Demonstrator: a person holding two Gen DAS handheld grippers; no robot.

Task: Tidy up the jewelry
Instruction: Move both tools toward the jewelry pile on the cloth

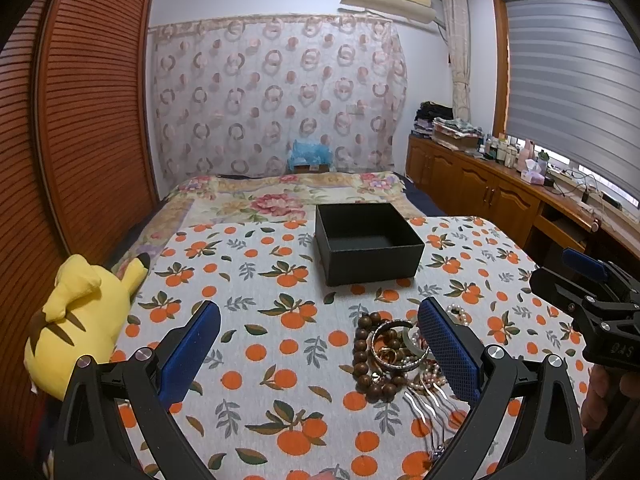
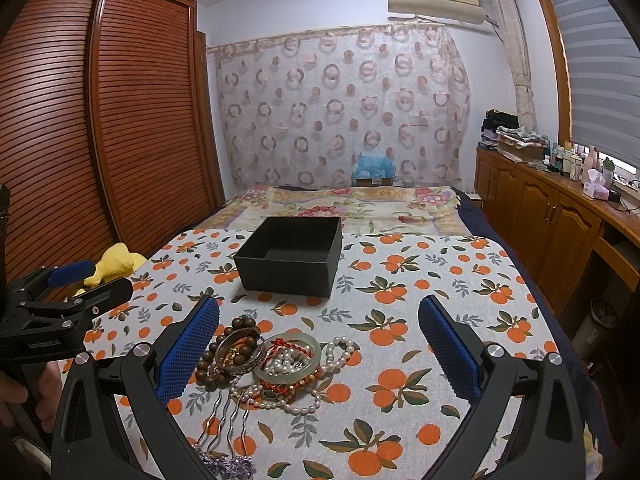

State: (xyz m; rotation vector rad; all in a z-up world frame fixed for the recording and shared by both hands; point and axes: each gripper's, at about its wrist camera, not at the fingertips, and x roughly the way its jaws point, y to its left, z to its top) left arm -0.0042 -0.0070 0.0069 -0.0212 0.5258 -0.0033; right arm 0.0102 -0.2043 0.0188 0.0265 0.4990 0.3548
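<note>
A pile of jewelry lies on the orange-print table: brown wooden beads, a metal bangle, a pale jade bangle, pearl strands, a red cord and silver hairpins. An empty black box stands open behind it. My right gripper is open above the pile. My left gripper is open, the pile by its right finger, the box beyond. Each gripper shows in the other's view: the right gripper at the right edge, the left gripper at the left edge.
A yellow plush toy lies at the table's left edge. A bed with a floral cover is behind the table, a brown louvred wardrobe to the left, and a wooden cabinet with bottles to the right.
</note>
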